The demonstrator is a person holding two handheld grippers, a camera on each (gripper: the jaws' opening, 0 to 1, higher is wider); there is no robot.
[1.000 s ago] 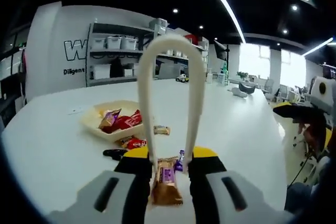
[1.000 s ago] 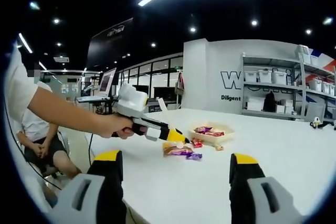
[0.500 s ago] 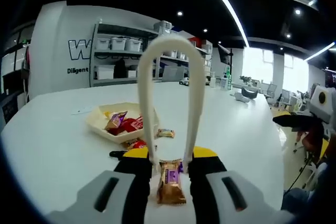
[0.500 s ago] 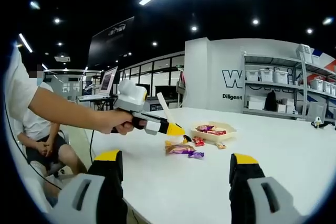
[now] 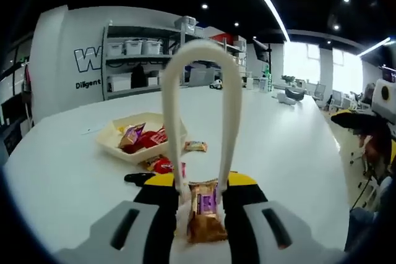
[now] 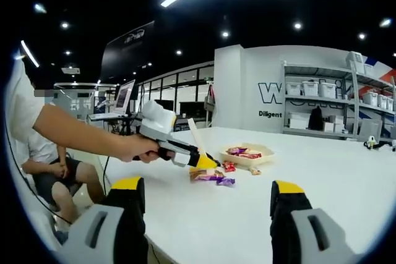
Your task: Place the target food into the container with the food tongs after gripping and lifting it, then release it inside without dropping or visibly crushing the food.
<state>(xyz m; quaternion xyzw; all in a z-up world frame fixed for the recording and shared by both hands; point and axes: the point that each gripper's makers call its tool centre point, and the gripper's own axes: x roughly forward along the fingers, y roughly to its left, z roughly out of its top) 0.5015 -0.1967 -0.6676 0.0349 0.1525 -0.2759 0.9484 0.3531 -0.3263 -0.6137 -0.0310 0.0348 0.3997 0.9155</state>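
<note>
The left claw (image 5: 202, 197) is clenched on a pair of white food tongs (image 5: 201, 100), whose two legs run up from between the yellow-tipped jaws and meet in a loop at the top of the left gripper view. Down between those legs, right at the jaws, sits the target food — a snack bar (image 5: 205, 214) in a brown-gold wrapper with a purple label, its long axis running in line with the tongs and the claw. Whether the tong tips actually pinch it or it lies on the worktop (image 5: 278, 153) just under them is hard to tell from this angle. The coming move turns on one relation: the container, a shallow cream tray (image 5: 111, 137), lies ahead and to the left of the claw in this view, well apart from the bar, with a few loose sweets (image 5: 162, 165) on the worktop between them. The tray already holds several red and purple wrapped pieces, so the free space looks to be at its near edge. The left claw is clearly the nearer one; the right claw (image 6: 207, 208) stands released with its jaws wide apart, well back from the food. The bar's wrapper looks crinkled but whole, flat and light — it should need only gentle pressure.
</note>
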